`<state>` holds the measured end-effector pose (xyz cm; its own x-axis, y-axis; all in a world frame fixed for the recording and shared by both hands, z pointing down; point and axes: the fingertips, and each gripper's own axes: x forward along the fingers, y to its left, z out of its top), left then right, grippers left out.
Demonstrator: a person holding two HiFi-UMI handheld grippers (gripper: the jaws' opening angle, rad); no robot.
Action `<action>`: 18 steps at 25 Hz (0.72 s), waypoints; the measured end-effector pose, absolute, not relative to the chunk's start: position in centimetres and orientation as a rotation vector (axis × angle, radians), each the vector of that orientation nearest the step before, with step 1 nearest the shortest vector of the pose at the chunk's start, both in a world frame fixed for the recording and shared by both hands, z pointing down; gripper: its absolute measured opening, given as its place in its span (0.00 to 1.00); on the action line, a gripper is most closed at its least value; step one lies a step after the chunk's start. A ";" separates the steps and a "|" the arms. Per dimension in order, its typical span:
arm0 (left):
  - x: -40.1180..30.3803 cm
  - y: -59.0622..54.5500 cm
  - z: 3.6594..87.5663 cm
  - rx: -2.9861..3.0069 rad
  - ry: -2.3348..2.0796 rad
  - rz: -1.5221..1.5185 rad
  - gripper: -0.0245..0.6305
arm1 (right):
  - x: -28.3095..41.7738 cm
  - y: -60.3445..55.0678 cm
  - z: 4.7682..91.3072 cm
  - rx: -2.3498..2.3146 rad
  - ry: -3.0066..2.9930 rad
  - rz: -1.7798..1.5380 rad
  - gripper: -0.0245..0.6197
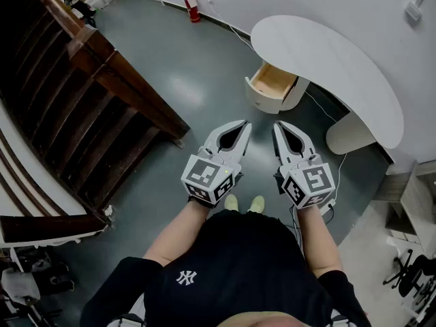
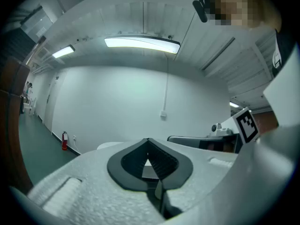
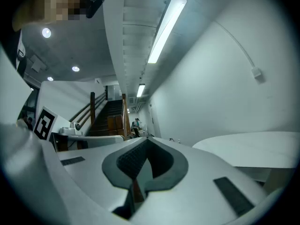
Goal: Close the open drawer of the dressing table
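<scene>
White table (image 1: 327, 53), drawer (image 1: 274, 82) open; left gripper (image 1: 244, 125) and right gripper (image 1: 278, 125) both pinched closed, empty, well back from it.

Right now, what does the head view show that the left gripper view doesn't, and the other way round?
Head view only: the dressing table's open drawer, its wooden inside showing, and the person's pale shoes. Left gripper view only: the lit ceiling light and a cable running down the wall. Both: the red fire extinguisher, the dressing table's white top and the left gripper, its jaws shut and empty.
</scene>
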<state>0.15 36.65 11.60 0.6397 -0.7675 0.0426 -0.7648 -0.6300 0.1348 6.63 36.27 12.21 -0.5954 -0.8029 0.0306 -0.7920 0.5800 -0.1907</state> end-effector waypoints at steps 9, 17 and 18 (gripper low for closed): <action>1.4 36.4 11.8 2.710 -1.275 -0.022 0.05 | 7.5 35.9 12.4 -1.367 2.742 -0.302 0.06; 1.0 34.2 12.7 2.687 -1.318 -0.008 0.05 | 9.5 34.3 13.7 -1.343 2.704 -0.390 0.06; 1.1 34.3 13.1 2.679 -1.324 0.001 0.05 | 9.7 34.4 14.4 -1.339 2.707 -0.410 0.06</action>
<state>1.13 34.29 13.10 0.6097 -0.7897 0.0684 -0.7898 -0.5979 0.1368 9.68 34.36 14.39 -0.6105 -0.7913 0.0345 -0.7660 0.5788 -0.2796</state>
